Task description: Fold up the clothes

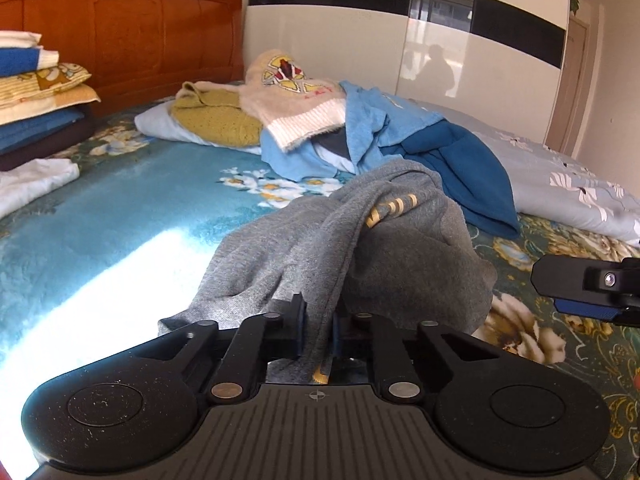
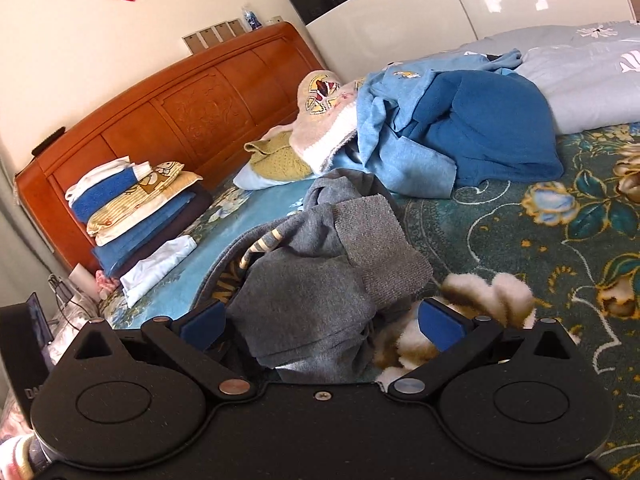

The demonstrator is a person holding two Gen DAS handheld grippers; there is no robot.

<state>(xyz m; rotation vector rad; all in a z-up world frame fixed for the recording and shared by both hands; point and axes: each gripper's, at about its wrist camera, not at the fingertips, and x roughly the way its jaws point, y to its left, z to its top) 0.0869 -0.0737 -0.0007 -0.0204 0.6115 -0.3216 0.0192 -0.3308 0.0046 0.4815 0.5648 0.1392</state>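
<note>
A grey sweatshirt (image 1: 304,240) with yellow lettering lies crumpled on the floral bedspread (image 1: 100,216). My left gripper (image 1: 318,332) is shut on a fold of its grey fabric, which runs up between the pads. In the right wrist view the same grey sweatshirt (image 2: 320,280) is bunched between the blue pads of my right gripper (image 2: 322,322), whose jaws stand wide open around it. The right gripper (image 1: 592,288) also shows at the right edge of the left wrist view, low over the bedspread.
A heap of unfolded clothes (image 1: 340,120), beige, yellow-green, light blue and dark blue, lies behind. Folded items are stacked (image 2: 136,208) by the wooden headboard (image 2: 180,120), a white folded piece (image 2: 160,264) beside them. A pale duvet (image 2: 580,80) lies at right.
</note>
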